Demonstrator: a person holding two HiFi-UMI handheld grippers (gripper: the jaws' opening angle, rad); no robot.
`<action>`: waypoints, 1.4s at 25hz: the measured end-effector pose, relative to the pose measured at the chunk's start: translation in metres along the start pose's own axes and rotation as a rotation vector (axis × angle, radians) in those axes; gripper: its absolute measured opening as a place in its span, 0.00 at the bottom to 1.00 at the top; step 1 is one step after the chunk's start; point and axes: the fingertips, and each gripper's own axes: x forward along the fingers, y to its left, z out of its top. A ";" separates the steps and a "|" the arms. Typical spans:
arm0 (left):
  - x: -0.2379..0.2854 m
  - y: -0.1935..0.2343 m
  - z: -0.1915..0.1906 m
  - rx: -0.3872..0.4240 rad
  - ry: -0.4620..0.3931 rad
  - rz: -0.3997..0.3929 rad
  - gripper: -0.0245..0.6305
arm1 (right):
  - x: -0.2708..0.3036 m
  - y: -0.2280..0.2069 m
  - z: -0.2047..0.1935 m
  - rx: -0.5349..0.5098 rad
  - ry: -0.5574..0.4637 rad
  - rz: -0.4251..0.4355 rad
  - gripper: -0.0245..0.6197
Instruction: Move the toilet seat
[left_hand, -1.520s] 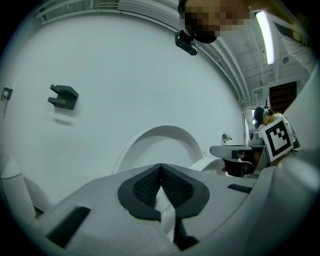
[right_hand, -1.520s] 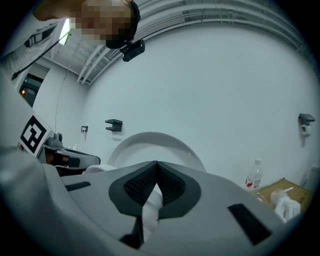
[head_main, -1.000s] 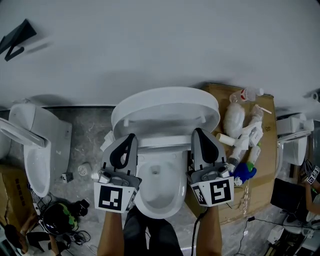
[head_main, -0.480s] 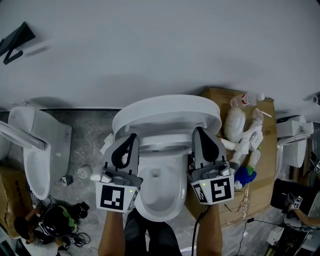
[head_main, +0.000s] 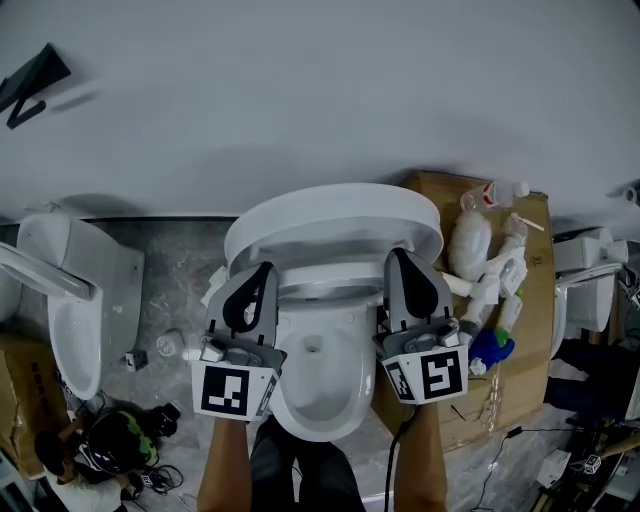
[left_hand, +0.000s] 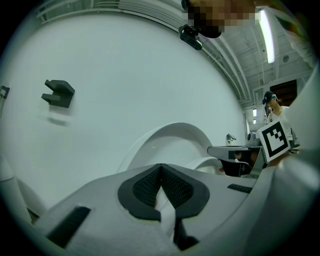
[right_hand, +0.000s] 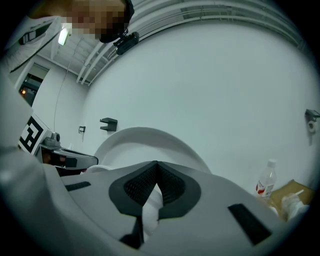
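Note:
A white toilet stands in the middle of the head view, its bowl open below me. The lid leans back toward the wall, and the toilet seat shows as a white band in front of it, part-way up. My left gripper is at the seat's left side and my right gripper at its right side, both pointing level at the wall. In the left gripper view my left gripper has its jaws shut tip to tip, as does my right gripper. Only white porcelain shows behind the tips. Contact with the seat is hidden.
A second toilet stands at the left and a third at the right. A cardboard box with bottles and packets sits right beside the middle toilet. A black bracket hangs on the wall. Cables and clutter lie on the floor at the lower left.
Both grippers stay where they were beside the seat, jaws shut. The view has shifted slightly, and people at the lower corners have moved.

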 end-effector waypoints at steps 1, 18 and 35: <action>-0.001 -0.001 0.000 -0.001 -0.002 -0.002 0.05 | -0.001 0.001 0.000 -0.005 0.000 0.000 0.06; -0.072 -0.078 0.006 0.007 -0.023 -0.212 0.05 | -0.110 0.058 0.012 0.004 0.010 0.078 0.06; -0.129 -0.131 -0.043 0.032 0.065 -0.329 0.05 | -0.180 0.088 -0.030 0.043 0.072 0.072 0.06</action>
